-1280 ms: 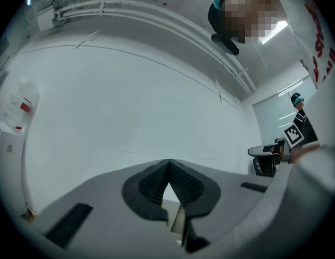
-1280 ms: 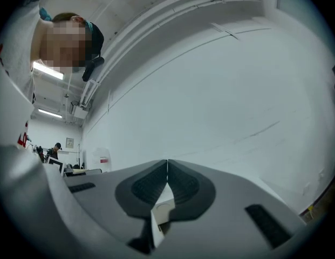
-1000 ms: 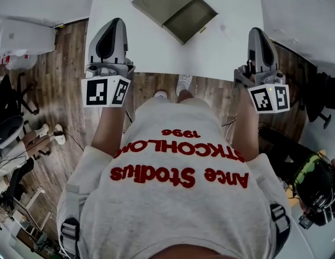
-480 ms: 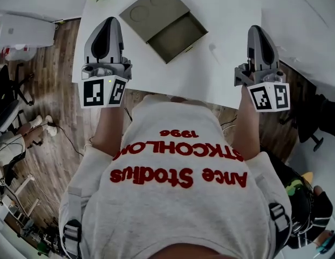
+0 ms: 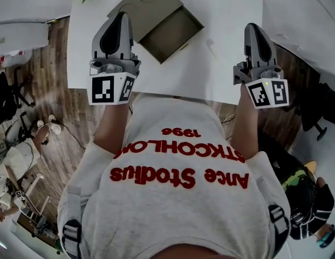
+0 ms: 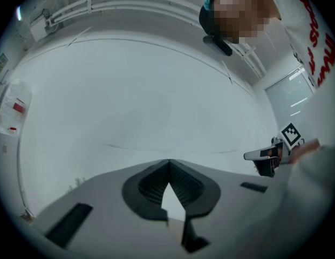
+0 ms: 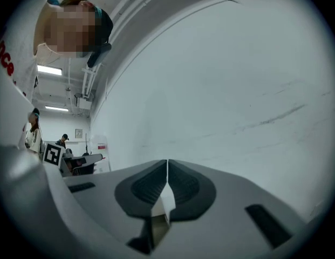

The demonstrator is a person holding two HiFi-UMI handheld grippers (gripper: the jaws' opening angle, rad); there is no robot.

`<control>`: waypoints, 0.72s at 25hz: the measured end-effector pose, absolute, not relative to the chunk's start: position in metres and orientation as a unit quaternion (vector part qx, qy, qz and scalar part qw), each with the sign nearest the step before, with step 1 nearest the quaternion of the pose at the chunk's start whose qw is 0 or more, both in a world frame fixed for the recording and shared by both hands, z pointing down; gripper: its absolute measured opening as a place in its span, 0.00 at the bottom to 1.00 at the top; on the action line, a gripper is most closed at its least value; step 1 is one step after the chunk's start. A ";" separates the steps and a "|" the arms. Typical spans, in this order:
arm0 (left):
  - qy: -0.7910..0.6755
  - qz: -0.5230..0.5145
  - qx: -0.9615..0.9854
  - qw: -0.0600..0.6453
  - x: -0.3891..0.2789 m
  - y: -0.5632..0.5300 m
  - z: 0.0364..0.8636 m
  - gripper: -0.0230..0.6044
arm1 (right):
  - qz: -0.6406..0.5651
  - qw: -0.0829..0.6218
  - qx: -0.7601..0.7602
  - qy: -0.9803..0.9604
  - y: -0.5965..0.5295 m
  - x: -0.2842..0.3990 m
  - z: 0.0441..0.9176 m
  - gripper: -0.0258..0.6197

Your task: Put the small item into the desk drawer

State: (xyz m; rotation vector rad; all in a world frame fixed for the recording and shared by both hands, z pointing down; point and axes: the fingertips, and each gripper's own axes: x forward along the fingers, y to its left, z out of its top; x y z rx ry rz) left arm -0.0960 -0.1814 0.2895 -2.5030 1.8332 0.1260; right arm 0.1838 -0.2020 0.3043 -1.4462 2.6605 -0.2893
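Compared with the earlier frame, the left claw [image 5: 122, 16] is being carried forward and inward, so its tip is now being seen over the tabletop [image 5: 232, 63], just beside the drawer unit [image 5: 136, 1]. That unit is being seen shifted toward 11 o'clock in the head view. The right claw [image 5: 253, 27] is being kept at about 1 o'clock over the near edge of the tabletop, much as before.

Both claws are being held fully closed with nothing between the jaws. In each gripper view the ribbed pads are being shown meeting at their tips. This is being judged as an approach pose, with neither claw yet being readied for a grasp.

The drawer [image 5: 172, 32] is being left pulled out of the olive unit toward 4 o'clock. Its tray is being shown bare, presumably being kept open to receive the item.

A faint pale mark at about 12 to 1 o'clock, between the drawer and the right claw, is being taken as the small item [image 5: 210, 46]. It is lying on the tabletop, apart from both claws and outside the drawer. It is whitish and barely distinct from the white surface, and too small for its shape to be told. The right claw is being held nearer to it and is being judged the likelier one to pick it up.
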 end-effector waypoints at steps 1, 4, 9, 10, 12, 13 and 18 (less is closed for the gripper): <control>0.586 0.039 -0.809 0.013 -0.094 -0.184 0.294 0.05 | -0.100 0.036 -0.477 0.873 -0.202 0.184 0.313 0.05; 0.573 0.032 -0.819 -0.002 -0.089 -0.193 0.308 0.05 | -0.108 -0.015 -0.491 0.865 -0.200 0.188 0.346 0.05; 0.555 0.014 -0.831 -0.035 -0.078 -0.196 0.334 0.04 | -0.179 -0.095 -0.497 0.844 -0.184 0.197 0.422 0.20; 0.551 0.011 -0.833 -0.041 -0.076 -0.196 0.340 0.04 | -0.193 -0.110 -0.497 0.839 -0.180 0.197 0.437 0.23; 0.545 0.005 -0.837 -0.050 -0.073 -0.196 0.350 0.04 | -0.209 -0.143 -0.498 0.829 -0.173 0.195 0.466 0.30; 0.543 0.003 -0.838 -0.053 -0.072 -0.196 0.355 0.05 | -0.215 -0.160 -0.495 0.826 -0.170 0.194 0.480 0.31; 0.545 -0.009 -0.835 -0.070 -0.071 -0.193 0.371 0.04 | -0.243 -0.231 -0.462 0.821 -0.153 0.184 0.535 0.39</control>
